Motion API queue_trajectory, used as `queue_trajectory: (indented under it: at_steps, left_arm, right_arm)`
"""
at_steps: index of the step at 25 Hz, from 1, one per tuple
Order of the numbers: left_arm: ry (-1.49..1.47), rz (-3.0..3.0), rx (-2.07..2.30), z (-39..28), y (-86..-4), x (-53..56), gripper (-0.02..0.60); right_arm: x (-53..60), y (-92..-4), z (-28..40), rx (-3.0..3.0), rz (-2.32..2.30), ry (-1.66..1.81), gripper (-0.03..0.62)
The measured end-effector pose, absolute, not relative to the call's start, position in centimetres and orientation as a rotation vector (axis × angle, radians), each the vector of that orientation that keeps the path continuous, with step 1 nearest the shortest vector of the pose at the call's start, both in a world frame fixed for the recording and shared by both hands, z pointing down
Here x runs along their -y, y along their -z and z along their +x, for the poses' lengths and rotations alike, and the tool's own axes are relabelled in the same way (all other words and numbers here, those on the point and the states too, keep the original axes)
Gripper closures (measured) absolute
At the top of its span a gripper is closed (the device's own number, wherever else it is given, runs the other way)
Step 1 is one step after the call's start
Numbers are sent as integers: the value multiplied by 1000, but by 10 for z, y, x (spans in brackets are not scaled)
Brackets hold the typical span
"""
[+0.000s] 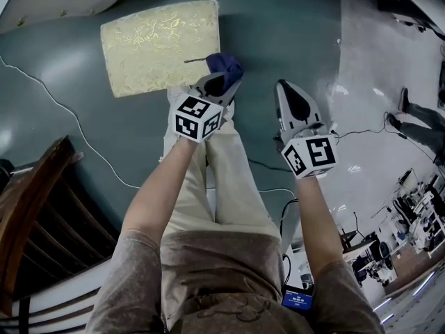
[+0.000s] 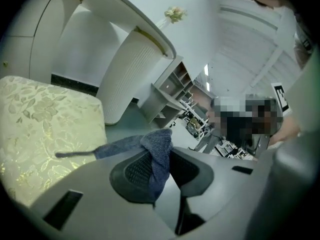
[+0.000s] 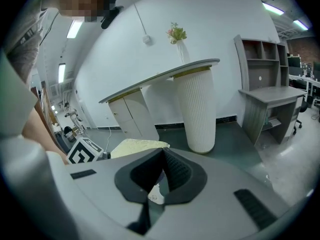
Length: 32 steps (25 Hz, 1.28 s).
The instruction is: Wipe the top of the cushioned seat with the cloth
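The cushioned seat (image 1: 161,44) is a cream square with a gold floral pattern, low on the green floor ahead of me. It also fills the left of the left gripper view (image 2: 45,134), and its edge shows in the right gripper view (image 3: 137,146). My left gripper (image 1: 224,75) is shut on a blue cloth (image 1: 224,64), held in the air just off the seat's near right corner. The cloth (image 2: 152,151) hangs bunched between the jaws, with a thin tail trailing left. My right gripper (image 1: 292,96) is shut with nothing in it, held to the right, clear of the seat.
A dark wooden chair (image 1: 31,207) stands at my lower left. A white cable (image 1: 76,127) runs across the green floor. A white ribbed pedestal (image 3: 199,109) carries a curved counter behind the seat, with grey shelving (image 3: 270,91) to its right. Another person's legs (image 1: 417,120) show far right.
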State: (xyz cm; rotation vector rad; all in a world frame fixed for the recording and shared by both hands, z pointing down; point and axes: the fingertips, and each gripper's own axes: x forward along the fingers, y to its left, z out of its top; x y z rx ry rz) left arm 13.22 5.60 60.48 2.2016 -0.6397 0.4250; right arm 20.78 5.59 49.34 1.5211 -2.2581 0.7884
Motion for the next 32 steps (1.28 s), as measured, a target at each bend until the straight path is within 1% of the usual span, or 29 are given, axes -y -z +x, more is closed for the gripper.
queue_trajectory:
  at_steps: [4, 9, 14, 18, 26, 29, 32]
  left_arm:
    - [-352, 2254, 634, 139, -556, -41, 488]
    - [-312, 2341, 692, 119, -470, -9, 488]
    - [-249, 2507, 807, 94, -338, 33, 488]
    - [-195, 2679, 859, 71, -233, 59, 488]
    - [-99, 2774, 866, 24, -87, 31, 488]
    - [-80, 2821, 858, 11, -51, 17, 488]
    - [-67, 2830, 869, -4, -32, -2, 488]
  right_arm:
    - [-61, -473, 216, 2255, 1566, -773, 599]
    - [-55, -416, 219, 2288, 1619, -766, 599]
    - [-31, -331, 218, 2388, 1637, -692, 599]
    - [0, -259, 201, 2512, 1621, -541, 599]
    - [-8, -147, 164, 2618, 1579, -429, 599]
    - [-12, -119, 155, 2646, 1563, -381, 599]
    - [-24, -100, 143, 2674, 1537, -350, 599]
